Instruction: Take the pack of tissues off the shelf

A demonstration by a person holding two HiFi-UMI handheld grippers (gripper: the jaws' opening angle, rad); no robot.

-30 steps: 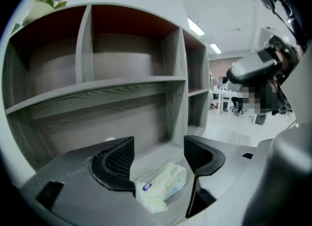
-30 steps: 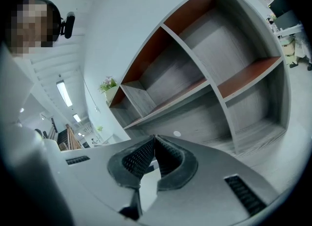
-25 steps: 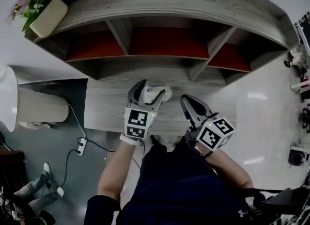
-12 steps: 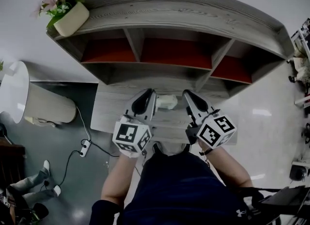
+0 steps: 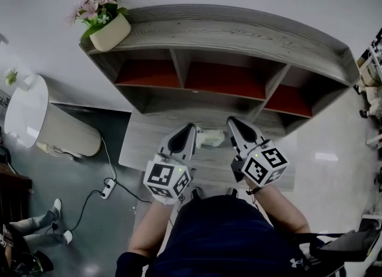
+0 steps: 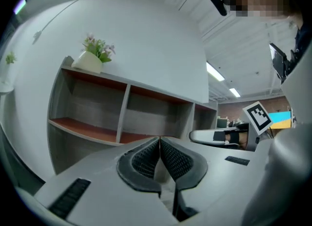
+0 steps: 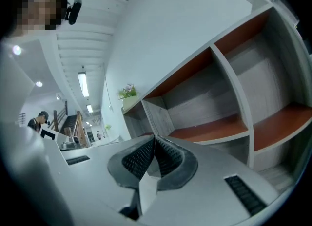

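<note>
The white pack of tissues (image 5: pixel 210 138) lies on the low wooden table (image 5: pixel 143 147) in front of the shelf (image 5: pixel 239 37), between my two grippers. My left gripper (image 5: pixel 190 128) is just left of the pack, shut, with its pads pressed together and nothing between them (image 6: pixel 160 140). Just right of the pack is my right gripper (image 5: pixel 231 120), which is also shut and empty (image 7: pixel 154 137). Neither gripper view shows the pack. All the shelf compartments that I can see are bare.
A potted plant (image 5: pixel 107 26) stands on the shelf's top at the left end. A round white table (image 5: pixel 27 108) and a power strip with a cable (image 5: pixel 109 187) are on the floor to the left. The person's legs are right behind the grippers.
One second ago my left gripper stood open around the pack. It has since drawn back off the pack and shut. The pack now lies free on the table.
</note>
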